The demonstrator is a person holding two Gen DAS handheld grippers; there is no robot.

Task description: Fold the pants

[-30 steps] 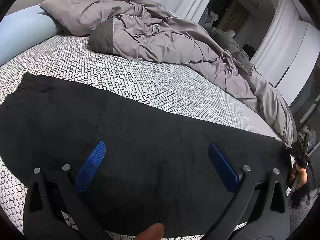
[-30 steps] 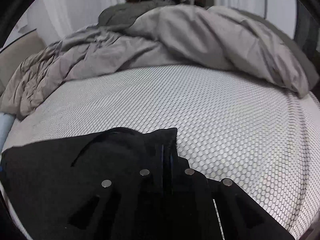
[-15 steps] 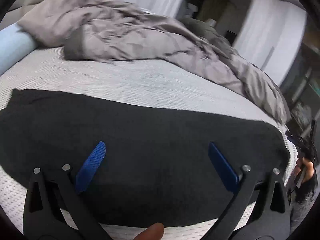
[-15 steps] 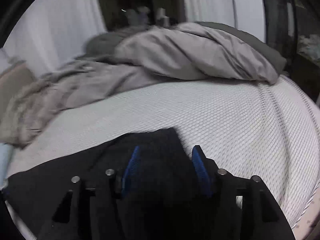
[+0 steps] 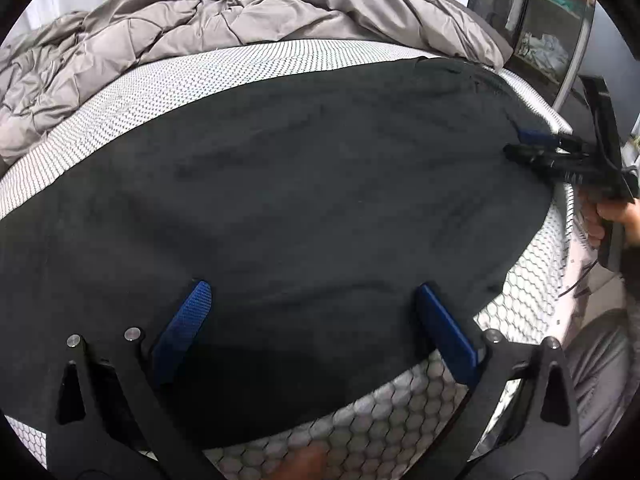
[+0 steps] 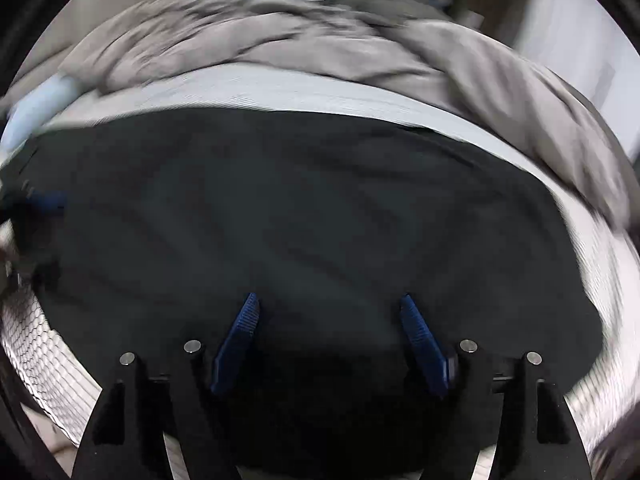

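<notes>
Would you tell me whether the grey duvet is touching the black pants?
Apart. The left wrist view shows a strip of bare mattress between the duvet and the pants.

One pants (image 5: pixel 300 184), one duvet (image 5: pixel 200 32), two grippers (image 5: pixel 312 296) (image 6: pixel 328 304)

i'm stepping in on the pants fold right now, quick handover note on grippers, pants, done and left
Left gripper: open, nothing between its pads, poised over the near edge of the pants.
Right gripper: jaws opening, no cloth pinched, over the pants; the left view shows it at their far right end.
Pants: lying flat as one long dark band across the mattress, with the grey duvet bunched behind.
Done: pants look laid out and smoothed; whether a lengthwise fold is in cannot be told.
Left: probably grip one end and bring it over to the other, then tidy.
</notes>
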